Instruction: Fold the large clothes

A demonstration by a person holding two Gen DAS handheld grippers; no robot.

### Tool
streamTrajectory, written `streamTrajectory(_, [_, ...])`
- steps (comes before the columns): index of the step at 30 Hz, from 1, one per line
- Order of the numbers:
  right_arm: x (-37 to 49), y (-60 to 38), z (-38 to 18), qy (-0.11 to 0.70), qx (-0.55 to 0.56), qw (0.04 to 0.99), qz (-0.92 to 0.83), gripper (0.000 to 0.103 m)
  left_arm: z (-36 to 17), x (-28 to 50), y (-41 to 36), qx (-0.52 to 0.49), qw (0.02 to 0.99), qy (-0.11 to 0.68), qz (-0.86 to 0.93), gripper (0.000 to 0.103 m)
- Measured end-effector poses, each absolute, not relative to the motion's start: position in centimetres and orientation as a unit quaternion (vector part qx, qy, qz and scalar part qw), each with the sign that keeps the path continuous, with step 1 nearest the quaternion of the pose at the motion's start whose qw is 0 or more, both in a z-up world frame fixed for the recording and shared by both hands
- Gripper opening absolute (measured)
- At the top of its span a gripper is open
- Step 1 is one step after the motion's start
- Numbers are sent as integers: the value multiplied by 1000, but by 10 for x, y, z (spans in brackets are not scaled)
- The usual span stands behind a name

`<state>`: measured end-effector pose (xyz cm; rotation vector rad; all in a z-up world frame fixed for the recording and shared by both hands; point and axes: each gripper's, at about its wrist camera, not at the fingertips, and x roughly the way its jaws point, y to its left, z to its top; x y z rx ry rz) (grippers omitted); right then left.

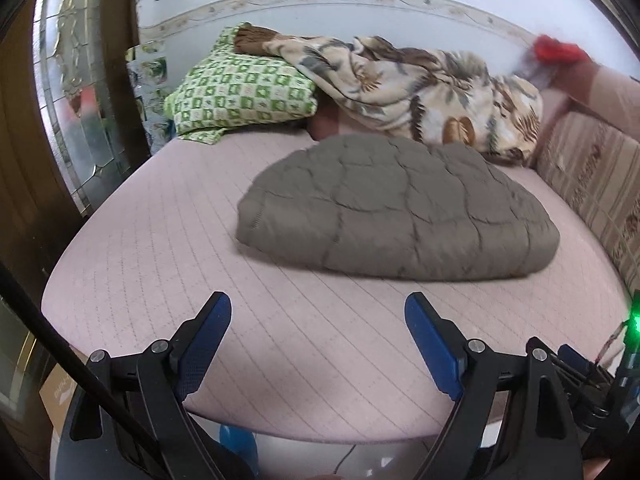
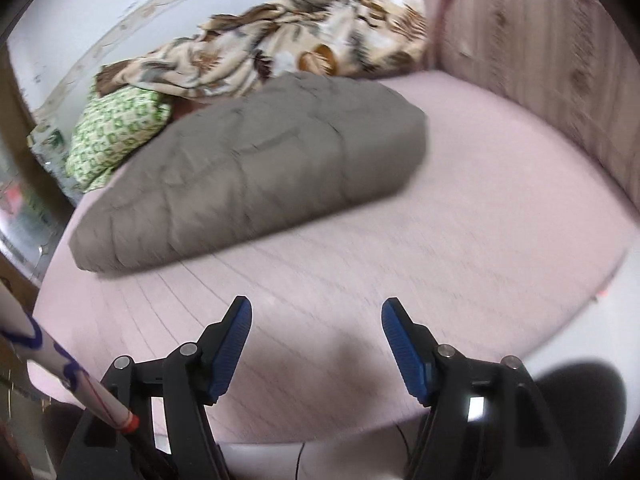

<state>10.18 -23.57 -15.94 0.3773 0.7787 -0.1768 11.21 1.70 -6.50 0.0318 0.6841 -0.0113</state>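
A grey-brown quilted garment (image 1: 400, 208) lies folded into a thick bundle on the pink mattress (image 1: 160, 264). It also shows in the right wrist view (image 2: 256, 168), left of centre. My left gripper (image 1: 318, 312) is open and empty, over the mattress well short of the bundle's near edge. My right gripper (image 2: 316, 316) is open and empty, also over bare mattress (image 2: 460, 240) short of the bundle.
A floral blanket (image 1: 420, 92) and a green checked pillow (image 1: 240, 92) lie at the back by the wall. A padded striped headboard (image 1: 592, 184) borders the right side. A glass-panelled door (image 1: 76, 112) stands left. The mattress front edge is just below the grippers.
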Motion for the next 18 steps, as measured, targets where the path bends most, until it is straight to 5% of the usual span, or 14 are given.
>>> streamTrajectory(18, [82, -198, -129, 350, 67, 928, -112, 79, -77, 107, 21, 9, 931, 364, -2, 88])
